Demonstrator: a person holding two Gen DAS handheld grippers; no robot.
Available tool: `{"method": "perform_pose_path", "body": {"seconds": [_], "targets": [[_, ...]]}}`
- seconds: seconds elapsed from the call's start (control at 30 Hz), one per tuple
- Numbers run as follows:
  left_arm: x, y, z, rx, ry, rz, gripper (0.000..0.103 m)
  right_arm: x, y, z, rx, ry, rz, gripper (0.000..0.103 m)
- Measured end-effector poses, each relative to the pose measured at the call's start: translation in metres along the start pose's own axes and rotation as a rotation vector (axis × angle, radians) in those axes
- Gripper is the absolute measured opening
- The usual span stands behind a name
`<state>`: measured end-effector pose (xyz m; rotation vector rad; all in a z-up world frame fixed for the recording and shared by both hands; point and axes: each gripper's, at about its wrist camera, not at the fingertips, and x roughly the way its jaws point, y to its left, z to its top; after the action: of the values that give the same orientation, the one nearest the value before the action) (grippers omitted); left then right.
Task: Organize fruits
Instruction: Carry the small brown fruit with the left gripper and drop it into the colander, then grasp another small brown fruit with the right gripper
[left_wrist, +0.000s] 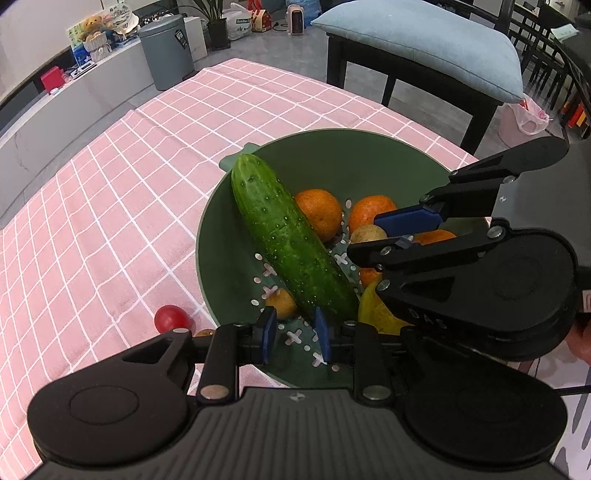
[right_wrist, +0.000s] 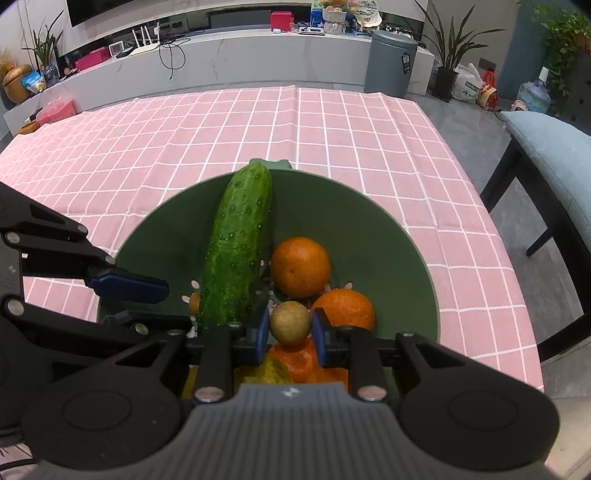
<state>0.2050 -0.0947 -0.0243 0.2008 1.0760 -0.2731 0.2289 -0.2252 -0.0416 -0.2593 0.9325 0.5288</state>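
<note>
Now right gripper (right_wrist: 290, 334) flanking small brown fruit (right_wrist: 290, 322), above green bowl (right_wrist: 369, 229)

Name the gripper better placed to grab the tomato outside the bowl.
Left. The tomato lies on the cloth just left of the left gripper, whose jaws are empty; the right gripper brackets a small brown fruit.

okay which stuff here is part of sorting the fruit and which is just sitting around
Part of the job: green colander bowl, cucumber, oranges, small brown fruit between the right gripper jaws, red tomato on the tablecloth.

Just lying about: grey bin, chair with blue cushion, teddy bear.
</note>
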Motion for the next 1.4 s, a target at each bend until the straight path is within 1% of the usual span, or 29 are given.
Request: {"method": "perform_pose_path", "body": {"seconds": [0.03, 0.07, 0.13, 0.17, 0.23, 0.27, 0.43, 0.6, 0.73, 0.83, 0.97, 1.07, 1.2, 1.27, 1.4], "targets": [[-0.001, 0.000, -0.001, 0.002, -0.005, -0.001, 0.036, -0.001, 0.001, 0.000, -0.003, -0.002, -0.005, 0.021], [-0.002, 0.000, -0.002, 0.003, -0.012, -0.004, 0.038, -0.002, 0.002, -0.001, -0.006, -0.005, -0.010, 0.021], [-0.007, -0.001, -0.004, 0.002, -0.028, -0.011, 0.046, -0.005, 0.003, -0.001, -0.004, -0.011, -0.017, 0.023], [-0.010, -0.002, -0.005, 0.004, -0.038, -0.011, 0.047, -0.007, 0.003, -0.001, 0.000, -0.015, -0.017, 0.024], [-0.017, -0.003, -0.007, 0.010, -0.060, -0.005, 0.048, -0.012, 0.003, -0.001, 0.011, -0.031, -0.023, 0.038], [-0.020, -0.003, -0.007, 0.008, -0.073, -0.002, 0.048, -0.016, 0.004, -0.001, 0.016, -0.043, -0.033, 0.040], [-0.040, 0.003, -0.012, -0.026, -0.131, -0.002, 0.049, -0.033, 0.005, -0.001, 0.038, -0.091, -0.064, 0.040], [-0.063, 0.015, -0.021, -0.084, -0.191, 0.015, 0.050, -0.056, 0.010, -0.005, 0.106, -0.144, -0.077, 0.043], [-0.072, 0.027, -0.029, -0.133, -0.214, 0.035, 0.051, -0.072, 0.021, -0.009, 0.159, -0.187, -0.077, 0.047], [-0.079, 0.036, -0.037, -0.156, -0.231, 0.054, 0.051, -0.082, 0.034, -0.013, 0.193, -0.217, -0.073, 0.047], [-0.084, 0.047, -0.050, -0.172, -0.247, 0.066, 0.051, -0.090, 0.055, -0.019, 0.222, -0.259, -0.078, 0.047], [-0.084, 0.056, -0.061, -0.179, -0.245, 0.075, 0.051, -0.092, 0.072, -0.027, 0.241, -0.283, -0.064, 0.047], [-0.085, 0.068, -0.075, -0.178, -0.243, 0.080, 0.050, -0.089, 0.097, -0.035, 0.251, -0.291, -0.041, 0.046], [-0.084, 0.075, -0.081, -0.184, -0.237, 0.082, 0.050, -0.087, 0.108, -0.038, 0.236, -0.295, -0.035, 0.046], [-0.081, 0.091, -0.092, -0.208, -0.233, 0.063, 0.050, -0.081, 0.130, -0.044, 0.167, -0.302, -0.025, 0.045]]}}
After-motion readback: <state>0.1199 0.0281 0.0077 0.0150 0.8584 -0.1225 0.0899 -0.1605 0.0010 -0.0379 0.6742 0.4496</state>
